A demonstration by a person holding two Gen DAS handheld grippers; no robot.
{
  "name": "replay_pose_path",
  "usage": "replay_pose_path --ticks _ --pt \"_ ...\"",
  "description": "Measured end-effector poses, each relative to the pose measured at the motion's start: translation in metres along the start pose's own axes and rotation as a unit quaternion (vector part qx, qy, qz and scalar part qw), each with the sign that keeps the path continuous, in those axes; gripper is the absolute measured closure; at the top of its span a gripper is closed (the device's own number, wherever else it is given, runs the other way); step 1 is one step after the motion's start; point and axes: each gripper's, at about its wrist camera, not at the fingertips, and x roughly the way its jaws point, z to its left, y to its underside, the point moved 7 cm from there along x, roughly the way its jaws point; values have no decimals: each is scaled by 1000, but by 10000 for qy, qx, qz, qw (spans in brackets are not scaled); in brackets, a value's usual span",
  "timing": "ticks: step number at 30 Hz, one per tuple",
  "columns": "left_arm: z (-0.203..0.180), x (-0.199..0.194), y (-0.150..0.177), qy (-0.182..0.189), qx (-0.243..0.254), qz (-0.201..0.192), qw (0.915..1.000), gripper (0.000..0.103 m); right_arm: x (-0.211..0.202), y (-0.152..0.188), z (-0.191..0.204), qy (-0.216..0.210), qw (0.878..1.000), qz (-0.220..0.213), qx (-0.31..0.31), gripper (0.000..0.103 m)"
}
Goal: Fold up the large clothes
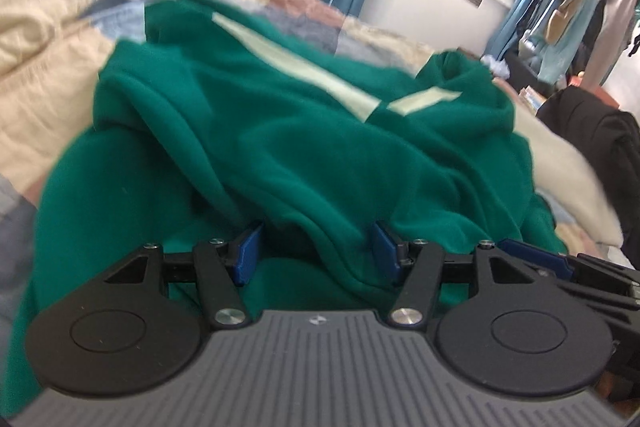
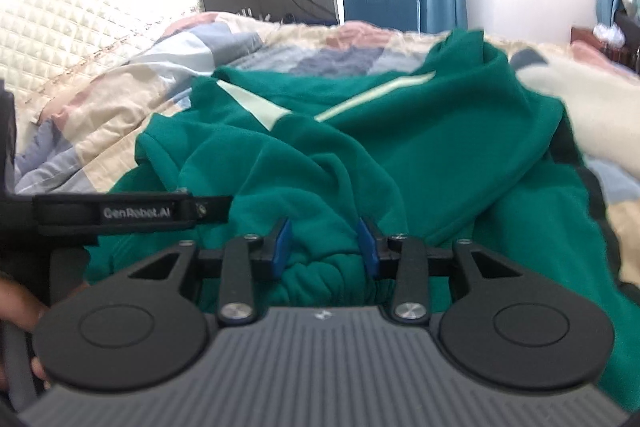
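- Covering the whole background, a patchwork quilt (image 2: 120, 75) lies over the bed and carries everything else.
- Spread on it, rumpled and not yet folded, is a green garment (image 2: 400, 155) with pale stripes (image 2: 376, 95); it runs straight ahead and away from both tools, its long axis roughly along their line of sight, and its near edge is bunched right at the fingers.
- I judge neither hand clearly nearer: both sit side by side at that near edge, so the next lift would carry it forward over the far part.
- Left gripper (image 1: 316, 251): jaws well apart, a fold of green cloth draped between them, touched but not pinched.
- Right gripper (image 2: 326, 247): jaws apart, somewhat narrower, a gathered ribbed hem between them, unclamped.
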Motion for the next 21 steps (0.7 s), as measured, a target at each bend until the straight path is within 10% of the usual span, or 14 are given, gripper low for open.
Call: replay_pose_path --ticks 7,18,21 --pt "3 -7 0 -40 16 -34 10000 39 4 2 -8 -68 9990 174 404 65" --pt "39 -112 -3 -166 -280 95 9994 31 -100 6 -73 384 9840 539 1654 62" --pt "57 -132 3 -306 -411 269 9983 31 -125 16 -108 775 9756 656 1947 33"
